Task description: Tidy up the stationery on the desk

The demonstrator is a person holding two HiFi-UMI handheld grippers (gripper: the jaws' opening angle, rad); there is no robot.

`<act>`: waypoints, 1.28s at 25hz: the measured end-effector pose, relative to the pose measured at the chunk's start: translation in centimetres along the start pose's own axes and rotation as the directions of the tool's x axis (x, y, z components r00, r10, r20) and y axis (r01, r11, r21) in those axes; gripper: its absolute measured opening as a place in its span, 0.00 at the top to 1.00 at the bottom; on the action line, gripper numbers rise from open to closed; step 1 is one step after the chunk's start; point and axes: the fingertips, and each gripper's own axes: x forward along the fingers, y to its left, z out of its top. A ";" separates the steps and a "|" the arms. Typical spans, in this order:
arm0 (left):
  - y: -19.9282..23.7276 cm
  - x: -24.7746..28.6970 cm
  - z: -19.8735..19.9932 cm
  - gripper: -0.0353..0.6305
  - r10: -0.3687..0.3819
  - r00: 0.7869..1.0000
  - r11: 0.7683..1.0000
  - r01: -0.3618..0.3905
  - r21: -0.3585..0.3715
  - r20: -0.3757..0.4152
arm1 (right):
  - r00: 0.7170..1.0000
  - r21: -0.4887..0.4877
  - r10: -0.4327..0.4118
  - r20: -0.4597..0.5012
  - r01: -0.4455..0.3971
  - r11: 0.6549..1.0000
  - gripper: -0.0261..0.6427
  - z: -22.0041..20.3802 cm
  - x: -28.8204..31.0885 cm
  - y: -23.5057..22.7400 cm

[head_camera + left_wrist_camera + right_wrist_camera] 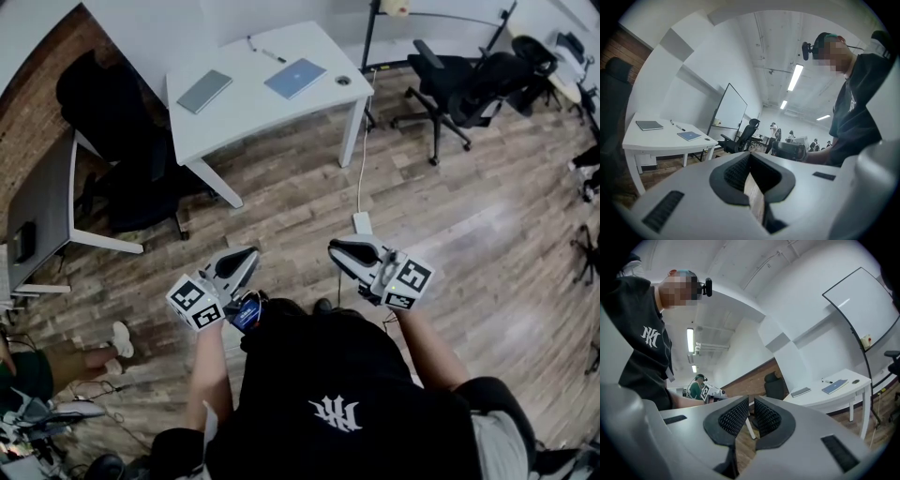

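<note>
On white rectangular counter [253, 105] at 12 o'clock: flat grey notebook [204, 91], blue notebook [294, 78], slim pen [272, 54]. At 6 o'clock, over wood-plank floor [281, 197], left gripper [246, 259] and right gripper [339, 251], ribbed black fingers [734, 172] pressed together, pinching nothing.

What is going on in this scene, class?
A person stands holding a left tool and a right tool, both shut and empty. The white desk stands some way ahead, with a grey notebook, a blue notebook and a pen lying on it. Tidying has not begun.
</note>
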 end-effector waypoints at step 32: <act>27.8 11.4 9.7 0.94 -0.022 0.999 0.999 0.020 -0.046 -0.039 | 0.986 0.057 -0.124 -0.115 0.131 0.990 0.89 6.6 13.9 -23.9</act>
